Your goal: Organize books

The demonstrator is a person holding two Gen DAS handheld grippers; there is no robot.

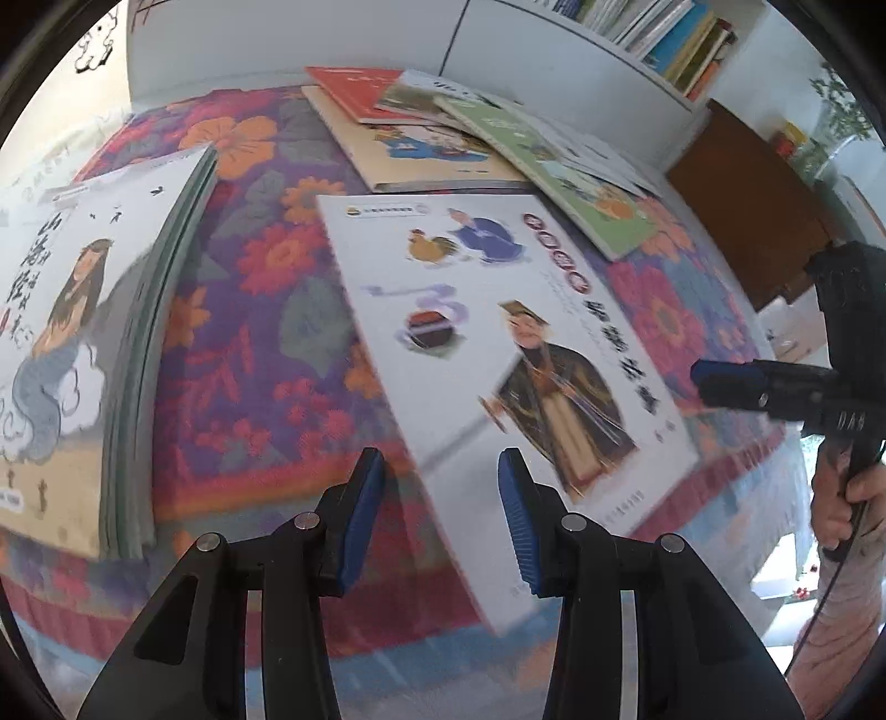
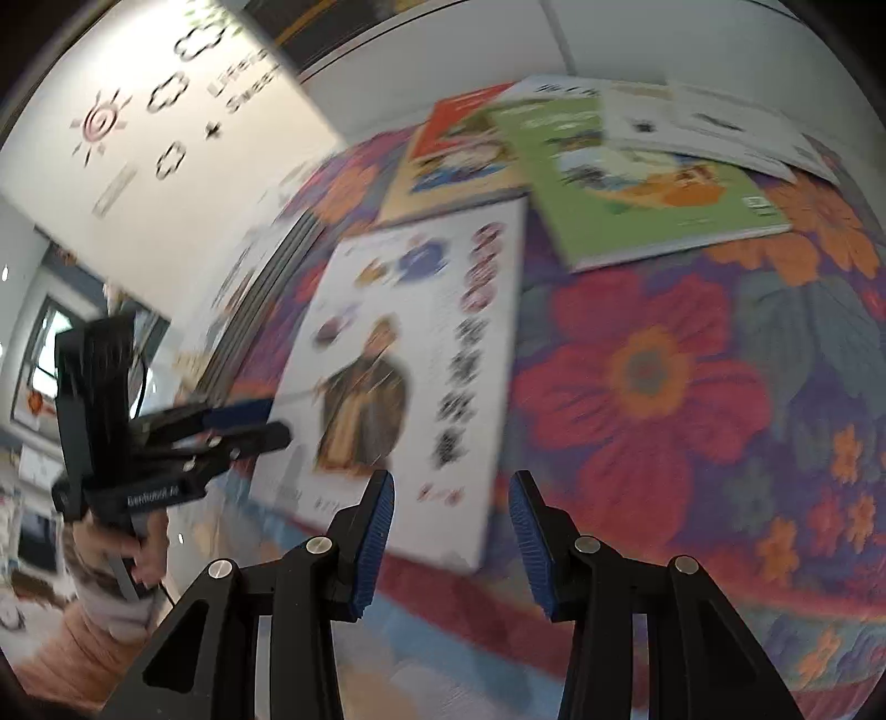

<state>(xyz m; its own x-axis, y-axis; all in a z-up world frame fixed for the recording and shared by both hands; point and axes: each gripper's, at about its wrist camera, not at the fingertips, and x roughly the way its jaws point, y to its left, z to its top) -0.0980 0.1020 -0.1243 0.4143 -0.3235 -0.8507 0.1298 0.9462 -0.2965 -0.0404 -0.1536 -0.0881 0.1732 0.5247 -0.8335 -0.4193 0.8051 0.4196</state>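
A white book with a robed figure on its cover [image 1: 515, 343] [image 2: 410, 354] lies flat on the floral tablecloth, near the front edge. My left gripper [image 1: 441, 482] hovers open over its near-left edge, nothing between the pads. My right gripper [image 2: 451, 498] stands open above the book's near-right corner, also empty. Each gripper shows in the other's view: the right gripper [image 1: 720, 382] beside the book's right edge, the left gripper [image 2: 260, 421] at its left edge. A neat stack of books [image 1: 66, 343] topped by a long-haired figure cover sits to the left.
A loose pile of books lies at the far side: a red one [image 1: 354, 88], a tan one [image 1: 421, 149] and a green one [image 1: 554, 160] [image 2: 637, 177]. Floral cloth [image 1: 266, 310] covers the table. A white bookshelf [image 1: 664, 39] and a brown cabinet [image 1: 747, 194] stand behind.
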